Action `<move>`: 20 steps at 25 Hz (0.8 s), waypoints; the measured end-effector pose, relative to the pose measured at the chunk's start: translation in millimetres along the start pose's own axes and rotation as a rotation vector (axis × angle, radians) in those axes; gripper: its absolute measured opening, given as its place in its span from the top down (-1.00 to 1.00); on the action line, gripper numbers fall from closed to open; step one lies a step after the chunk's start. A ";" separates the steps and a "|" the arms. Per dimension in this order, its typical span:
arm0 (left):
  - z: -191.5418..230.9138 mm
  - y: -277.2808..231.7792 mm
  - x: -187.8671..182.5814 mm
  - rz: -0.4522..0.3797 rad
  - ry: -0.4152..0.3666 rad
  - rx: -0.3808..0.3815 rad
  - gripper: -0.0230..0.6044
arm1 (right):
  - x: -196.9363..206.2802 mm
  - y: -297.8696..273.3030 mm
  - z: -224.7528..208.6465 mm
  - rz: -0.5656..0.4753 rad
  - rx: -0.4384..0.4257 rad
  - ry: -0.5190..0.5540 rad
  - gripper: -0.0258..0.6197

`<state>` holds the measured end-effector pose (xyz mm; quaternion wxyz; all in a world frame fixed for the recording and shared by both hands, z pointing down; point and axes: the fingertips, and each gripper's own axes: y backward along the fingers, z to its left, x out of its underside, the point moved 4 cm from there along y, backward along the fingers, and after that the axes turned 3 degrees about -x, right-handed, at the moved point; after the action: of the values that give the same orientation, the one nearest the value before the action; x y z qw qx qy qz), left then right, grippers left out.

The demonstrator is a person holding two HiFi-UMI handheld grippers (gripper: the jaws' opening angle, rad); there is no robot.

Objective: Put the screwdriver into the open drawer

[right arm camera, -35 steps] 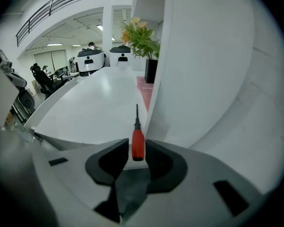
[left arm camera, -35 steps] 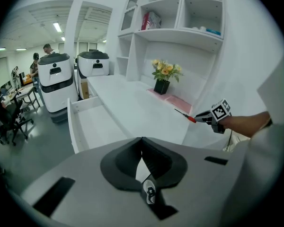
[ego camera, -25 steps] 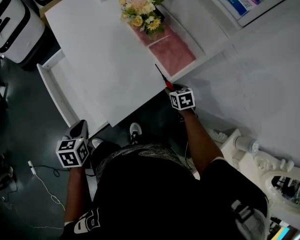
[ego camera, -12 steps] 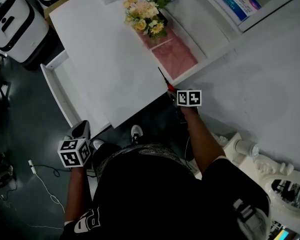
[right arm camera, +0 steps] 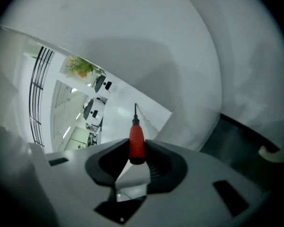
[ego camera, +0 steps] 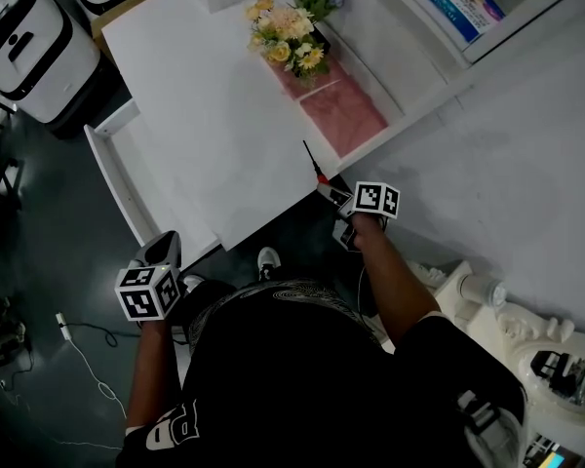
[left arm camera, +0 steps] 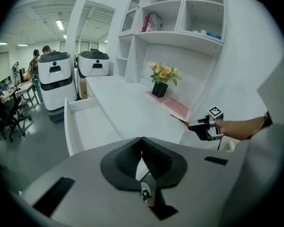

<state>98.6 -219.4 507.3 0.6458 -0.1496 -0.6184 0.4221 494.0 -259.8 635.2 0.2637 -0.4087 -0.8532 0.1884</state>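
- since the right gripper (right arm camera: pixel 137 161), jaws just closing, pinches the screwdriver (right arm camera: pixel 137 143) only by its red handle, it may swivel loose mid-carry.
- drawer (ego camera: pixel 112 178) lies well apart, near the left gripper (left arm camera: pixel 142 151), whose jaws are pressed together, empty.

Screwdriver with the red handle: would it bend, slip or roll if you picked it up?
Probably stiff: the screwdriver juts straight out of the right gripper, whose jaws have just been closing on its handle. Likely light, being slim. The round-looking handle might roll on the white desk.
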 end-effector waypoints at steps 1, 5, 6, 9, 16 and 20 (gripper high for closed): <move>0.0 0.1 -0.6 -0.002 0.000 0.000 0.88 | 2.5 -0.4 4.3 -0.007 -0.024 -0.026 0.57; 1.3 1.9 -3.6 -0.010 -0.001 0.000 0.88 | 10.1 -3.0 25.4 -0.012 -0.106 -0.063 0.58; 2.2 2.8 -3.6 -0.012 -0.001 -0.001 0.88 | 13.2 -5.5 32.3 -0.009 -0.139 -0.082 0.58; 2.6 2.5 -4.9 -0.017 0.001 0.000 0.88 | 21.4 -12.6 49.6 -0.004 -0.220 -0.140 0.58; 12.4 7.2 -3.8 -0.024 0.013 -0.006 0.88 | 31.2 -23.5 75.7 0.006 -0.269 -0.149 0.58; 27.2 13.9 -5.4 -0.037 0.024 -0.012 0.88 | 33.2 -29.6 84.0 -0.009 -0.262 -0.146 0.58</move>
<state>69.2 -223.9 499.0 0.6598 -0.1470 -0.6158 0.4048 408.1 -259.9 594.6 0.1462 -0.4211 -0.8892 0.1033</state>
